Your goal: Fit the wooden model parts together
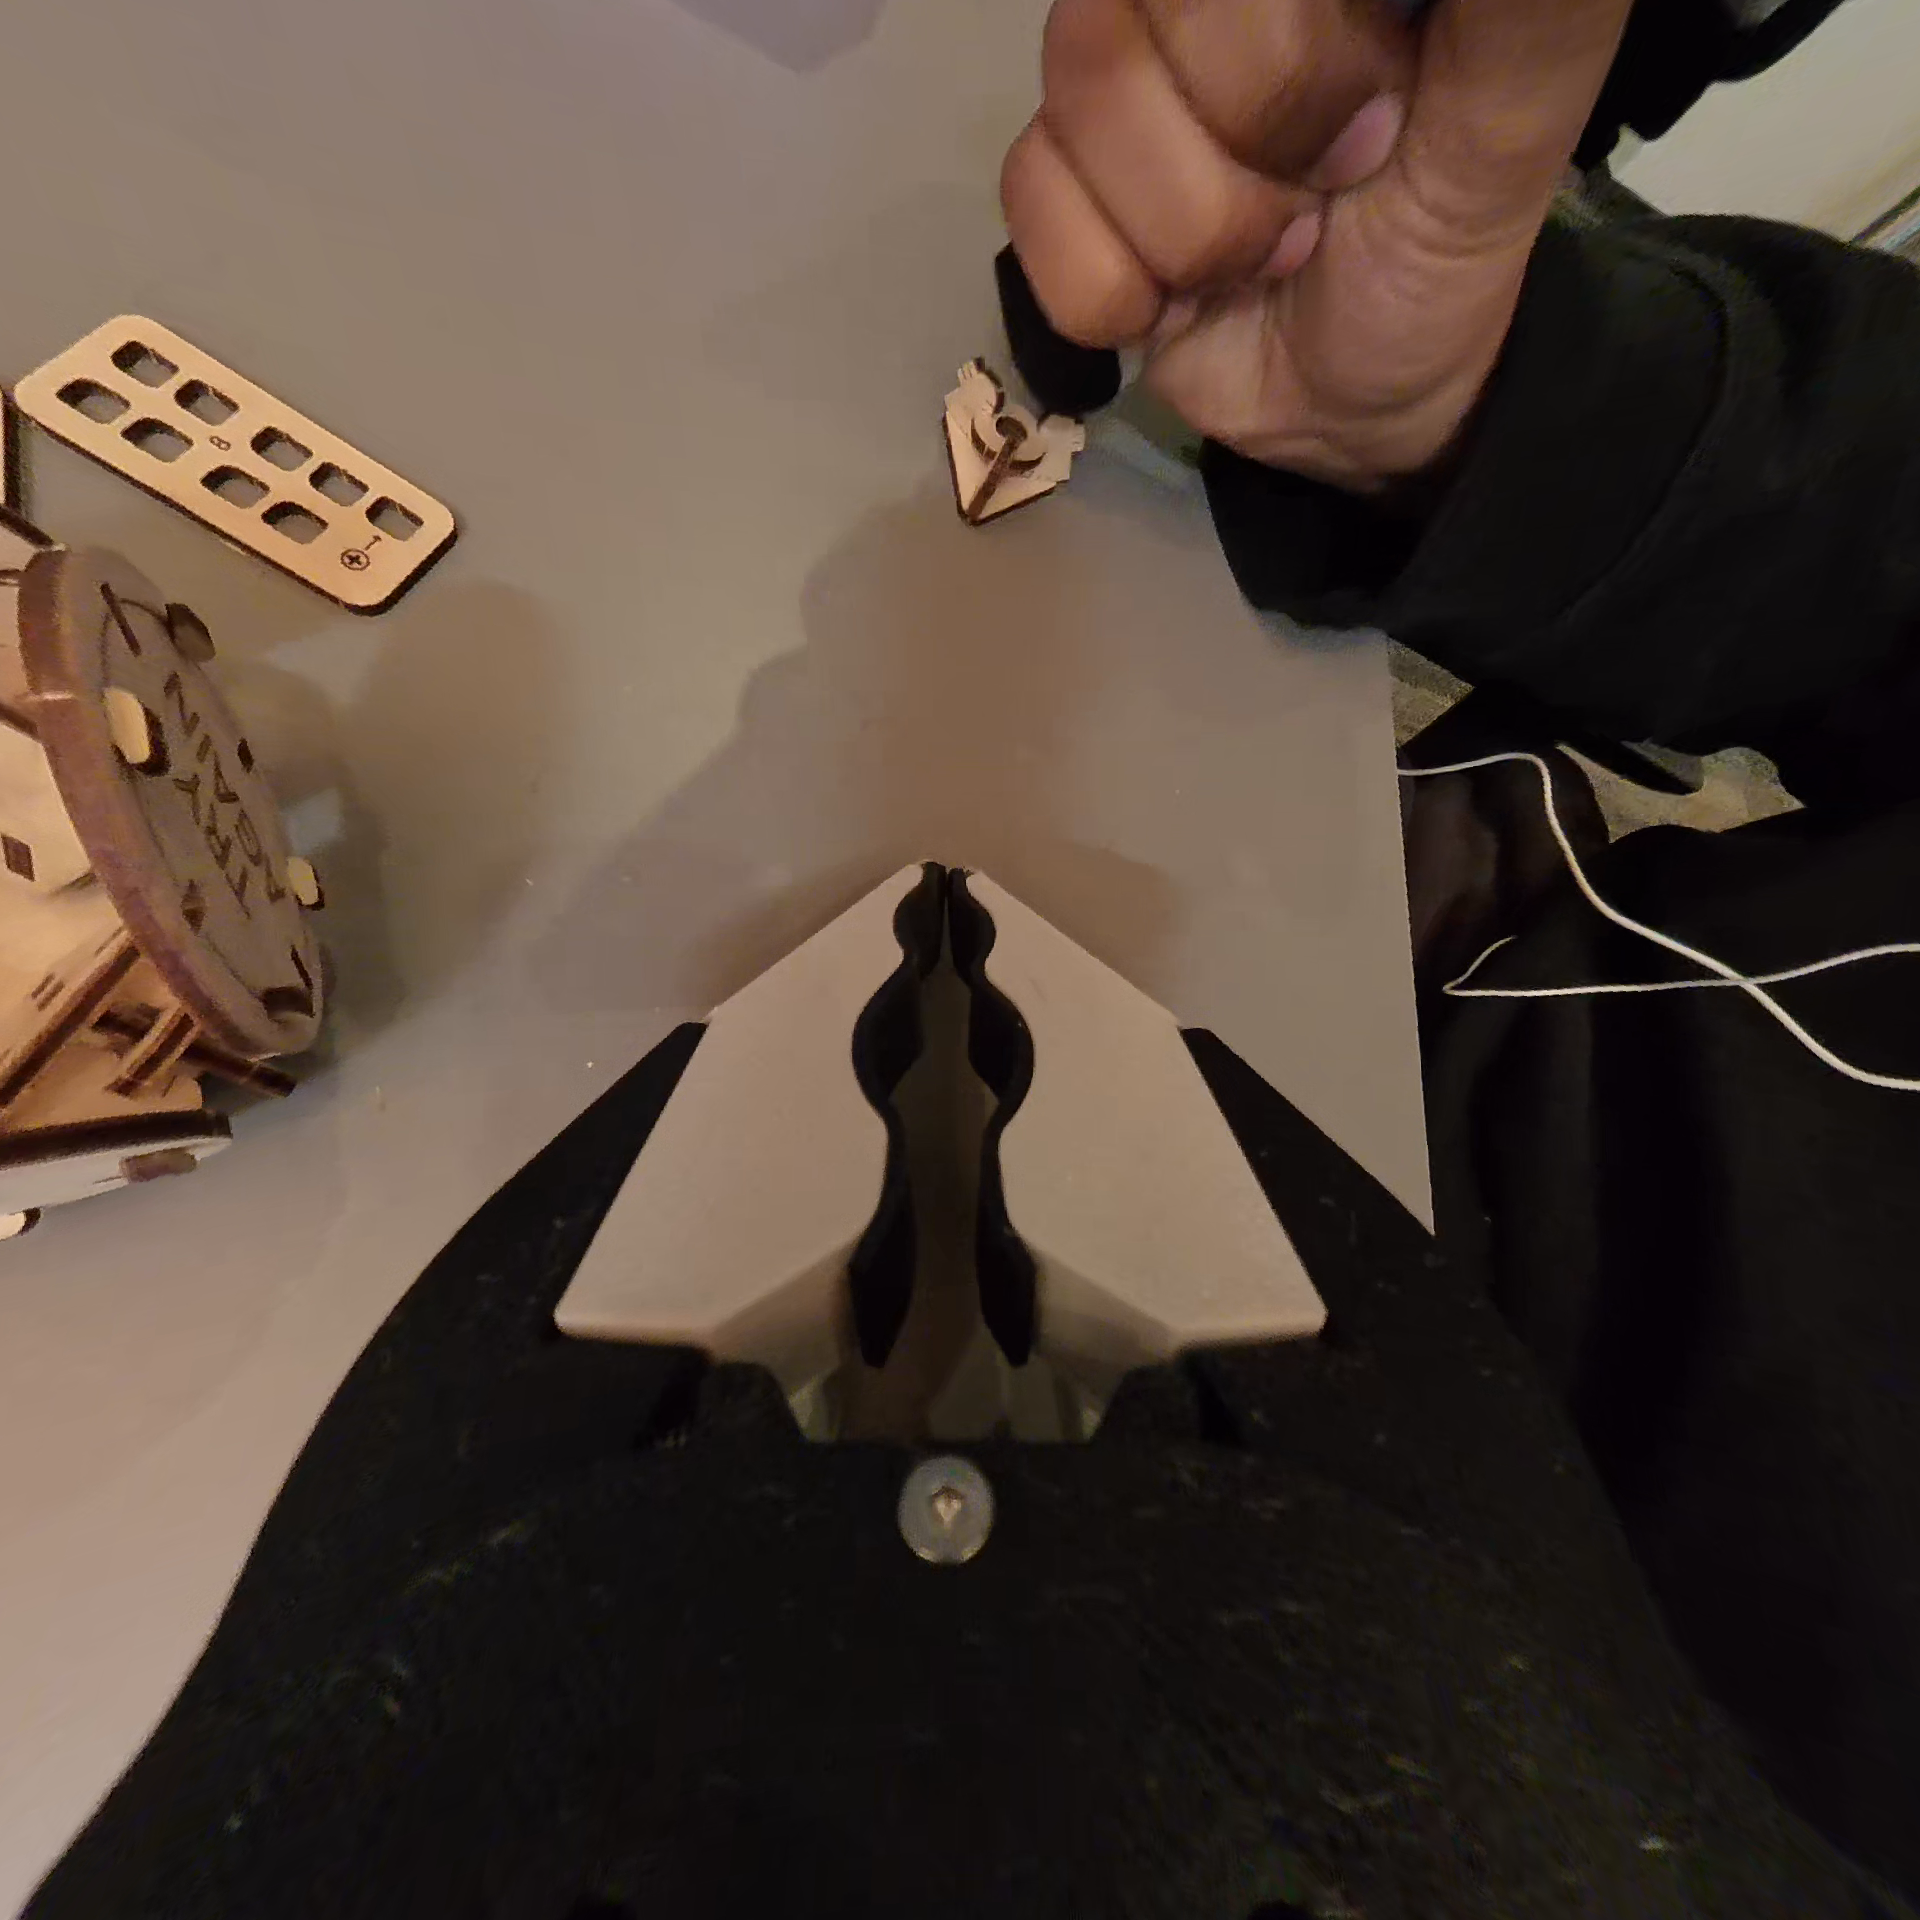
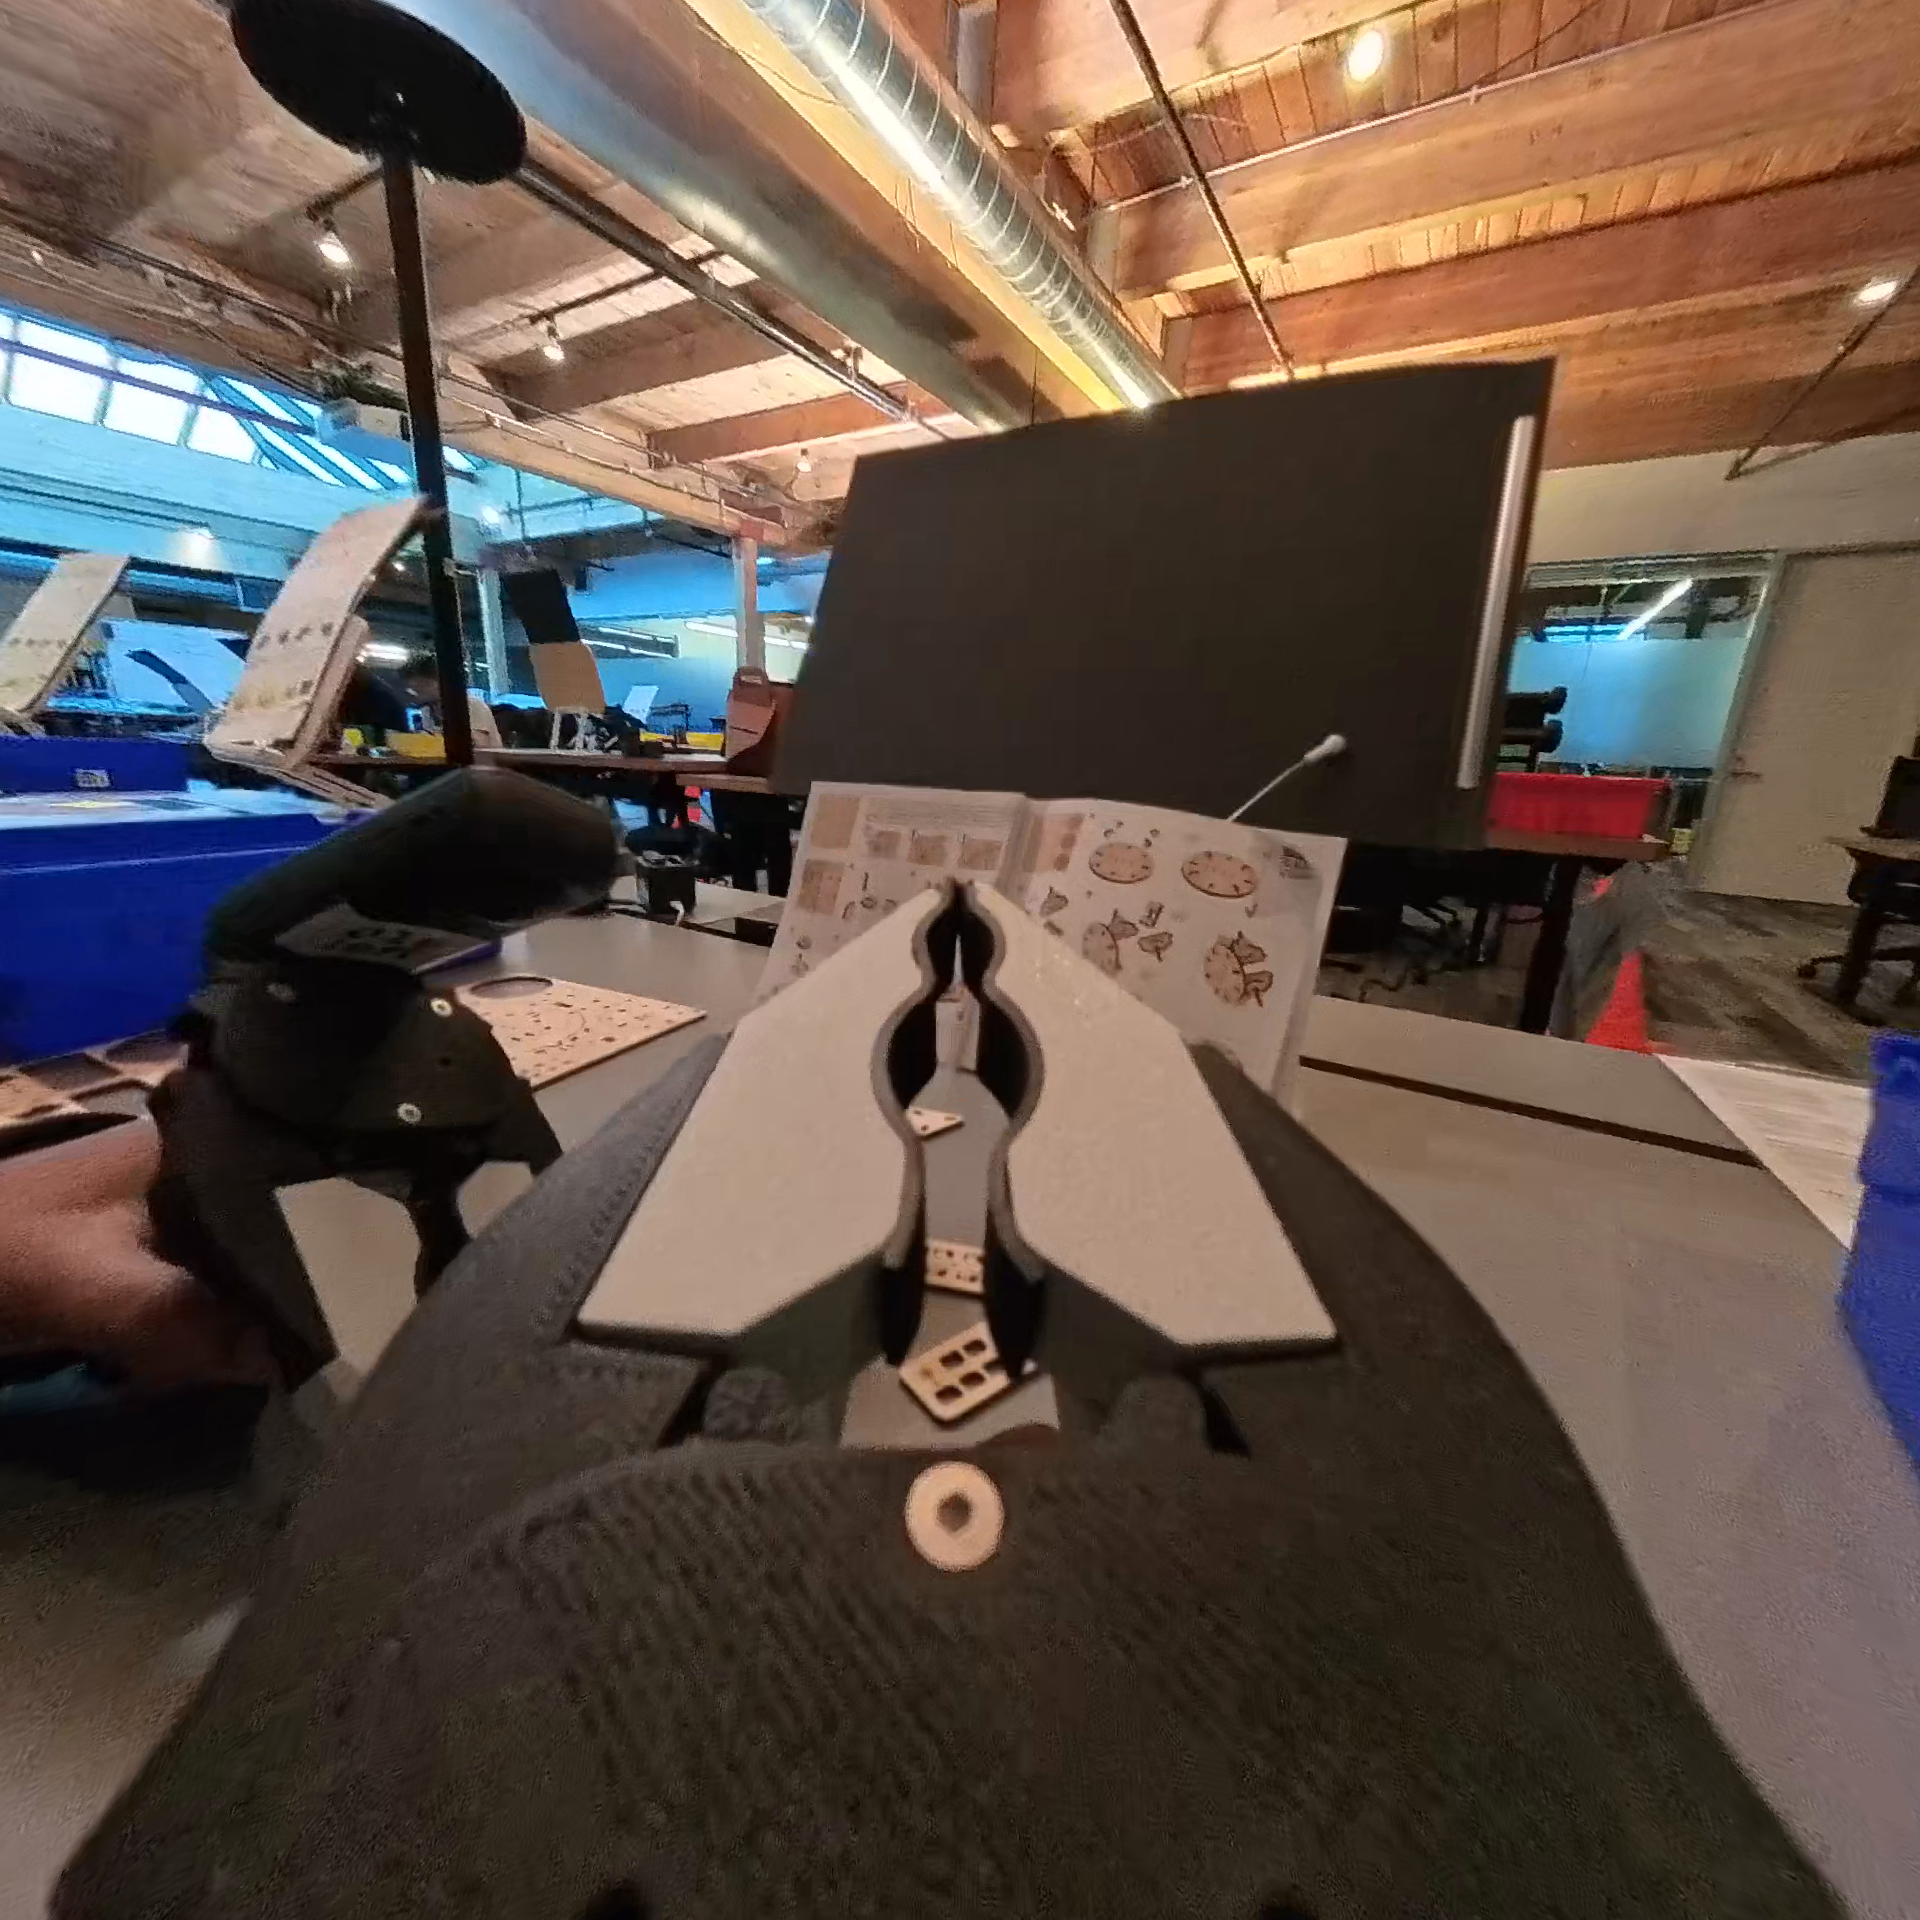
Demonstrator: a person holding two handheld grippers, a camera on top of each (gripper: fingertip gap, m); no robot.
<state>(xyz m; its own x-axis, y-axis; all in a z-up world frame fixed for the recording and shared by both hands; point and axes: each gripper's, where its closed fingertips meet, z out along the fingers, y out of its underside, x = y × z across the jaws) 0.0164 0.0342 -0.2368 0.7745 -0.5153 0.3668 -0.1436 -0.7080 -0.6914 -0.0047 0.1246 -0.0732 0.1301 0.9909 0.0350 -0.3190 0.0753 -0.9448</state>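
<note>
My left gripper [image 1: 945, 875] is shut, with nothing between its tips, and hovers over a grey table [image 1: 644, 260]. Ahead to the right lies a small triangular wooden piece [image 1: 1003, 457]. A hand [image 1: 1309, 208] just above that piece grips a black handle [image 1: 1049, 343]. My right gripper [image 2: 961, 894] is shut with nothing between its tips. It is raised and looks level across the table toward an open instruction booklet [image 2: 1143, 914]. Small holed wooden pieces [image 2: 951, 1371] lie on the table below its fingers. The other gripper's black body [image 2: 343, 1018] is at the left, held by a hand [image 2: 94, 1278].
A holed wooden plate [image 1: 239, 462] and a wooden assembly with a round disc [image 1: 156, 831] sit at the left. White string [image 1: 1662, 935] hangs past the table's right edge. A black board [image 2: 1174, 592], a wooden sheet [image 2: 582, 1023] and a blue bin [image 2: 1881, 1226] stand around.
</note>
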